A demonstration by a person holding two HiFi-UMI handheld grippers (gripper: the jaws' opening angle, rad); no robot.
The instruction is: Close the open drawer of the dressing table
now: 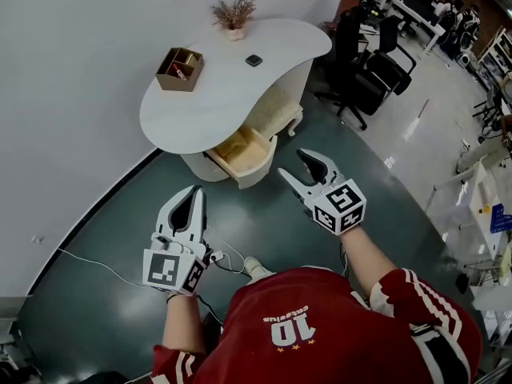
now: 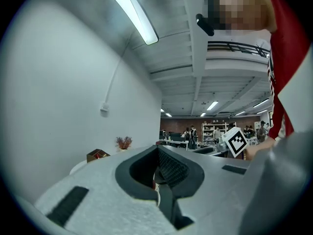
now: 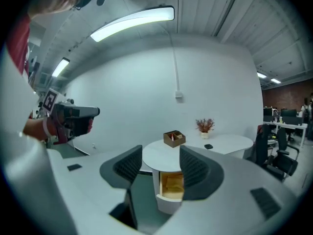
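Two grippers up, drawer open at the far table

Both grippers are held over the dark green floor [image 1: 96, 294], well short of the dressing table [image 1: 232, 86]. The table stands against the white wall [image 1: 72, 94] and has a white kidney-shaped top on a pale rounded base. Its drawer [image 1: 240, 154] is pulled out on the near side, w/ a light wood inside, and nothing touches it.

Left gripper [image 1: 194, 190]: jaws pressed together, nothing pinched; its own view shows the dark pads meeting. Right gripper [image 1: 292, 164]: jaws spread wide and empty. In the right gripper view the open drawer shows far off btwn the two pads.

On the tabletop:
- a brown box [image 1: 179, 69] at the left, w/ small items inside
- a dried plant in a pot [image 1: 234, 14] at the far edge
- a small dark object [image 1: 254, 60], too small to tell what, right of the box

To the right of the table are black office chairs [image 1: 364, 70], w/ desks farther right. The floor turns pale grey on that side. A thin white cable [image 1: 96, 264] runs over the floor at near left. A strip light [image 3: 132, 21] hangs from the ceiling over the wall. The person wears a red shirt w/ white stripes on the sleeves.
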